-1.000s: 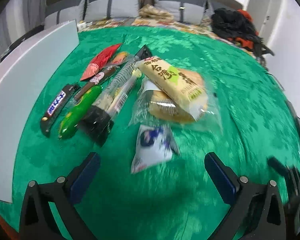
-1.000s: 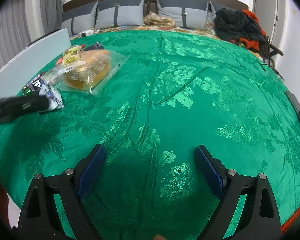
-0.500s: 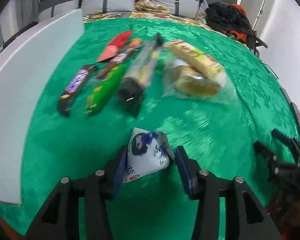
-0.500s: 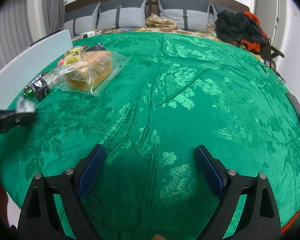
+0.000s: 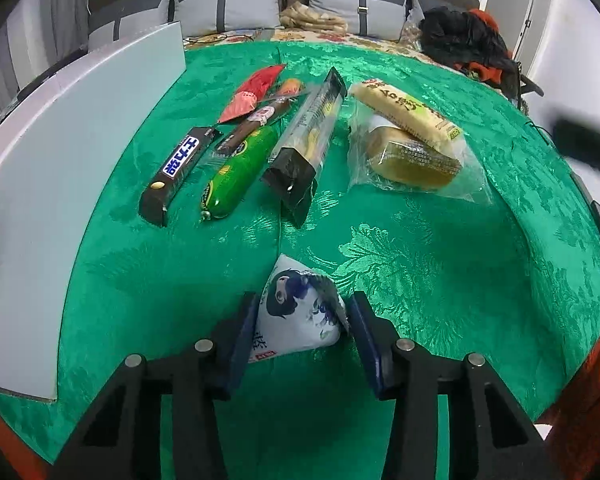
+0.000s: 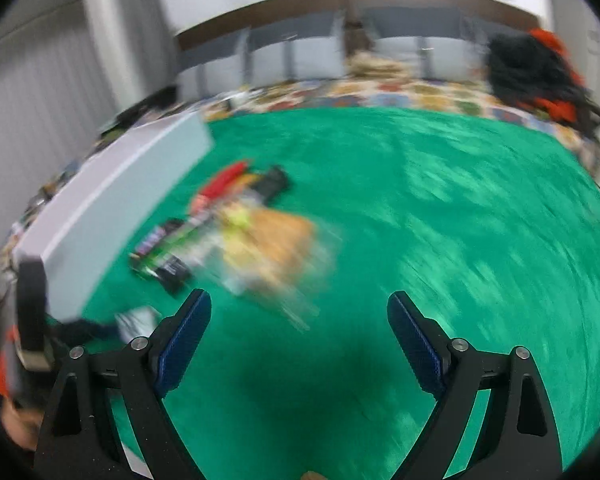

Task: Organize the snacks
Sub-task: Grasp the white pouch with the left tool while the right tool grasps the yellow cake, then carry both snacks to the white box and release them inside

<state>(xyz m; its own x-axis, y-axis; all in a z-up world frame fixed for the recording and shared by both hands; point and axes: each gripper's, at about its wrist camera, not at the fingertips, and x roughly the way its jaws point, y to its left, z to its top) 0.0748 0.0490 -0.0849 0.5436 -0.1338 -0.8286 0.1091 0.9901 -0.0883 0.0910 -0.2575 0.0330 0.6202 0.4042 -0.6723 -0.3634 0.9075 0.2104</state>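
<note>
My left gripper [image 5: 300, 328] is shut on a small white and blue snack pouch [image 5: 296, 312] just above the green cloth. Beyond it lie a dark chocolate bar [image 5: 180, 168], a green sausage [image 5: 240, 168], a brown stick [image 5: 256, 124], a red packet [image 5: 252, 92], a long clear biscuit pack [image 5: 308, 140] and bagged bread [image 5: 412, 148] with a yellow cake pack [image 5: 404, 112] on it. My right gripper [image 6: 300, 340] is open and empty; its view is blurred and shows the snack group [image 6: 236, 236] ahead to the left.
A white box wall [image 5: 60, 160] stands along the left of the cloth. Grey cushions [image 5: 228, 8] and dark clothes [image 5: 464, 44] lie at the back. The green cloth [image 5: 460, 280] spreads to the right.
My left gripper closed on the pouch and drew it back from the row of snacks. My right gripper swung left and upward, now facing the snacks, with motion blur.
</note>
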